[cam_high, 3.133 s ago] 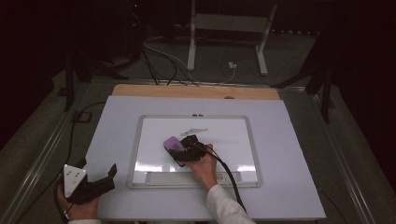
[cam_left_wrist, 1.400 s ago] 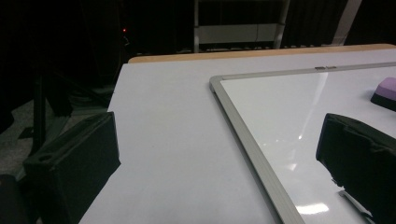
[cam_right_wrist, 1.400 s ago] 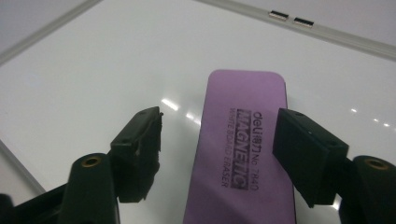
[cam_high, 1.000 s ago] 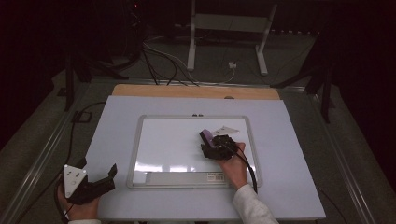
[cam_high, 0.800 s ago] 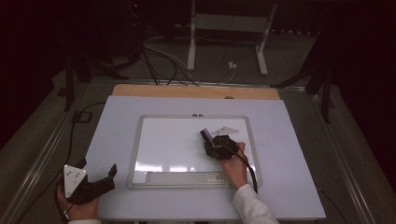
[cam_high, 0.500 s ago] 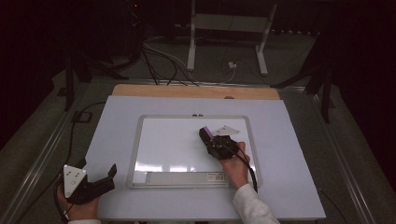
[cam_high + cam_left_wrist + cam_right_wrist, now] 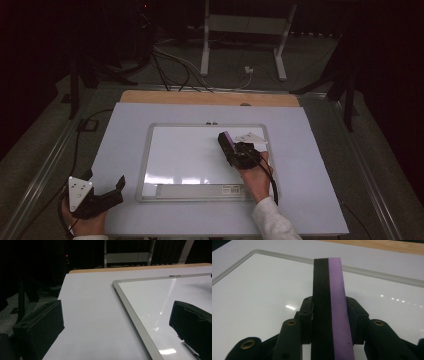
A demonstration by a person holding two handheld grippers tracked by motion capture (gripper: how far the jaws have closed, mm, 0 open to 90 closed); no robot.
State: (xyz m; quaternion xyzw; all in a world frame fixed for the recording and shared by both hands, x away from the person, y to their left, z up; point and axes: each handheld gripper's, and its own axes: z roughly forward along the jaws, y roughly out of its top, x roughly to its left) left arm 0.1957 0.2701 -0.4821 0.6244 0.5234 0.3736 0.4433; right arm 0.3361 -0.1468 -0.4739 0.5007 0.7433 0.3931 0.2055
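The bench (image 7: 320,200) carries a whiteboard (image 7: 180,160) at frame centre. An eraser (image 7: 332,307), black felt beside purple foam, is clamped in the right tool (image 7: 235,150) at the board's upper right. Flat, even pressure is advised. The left tool (image 7: 102,192) rests spread wide, lower left. No containers are seen.
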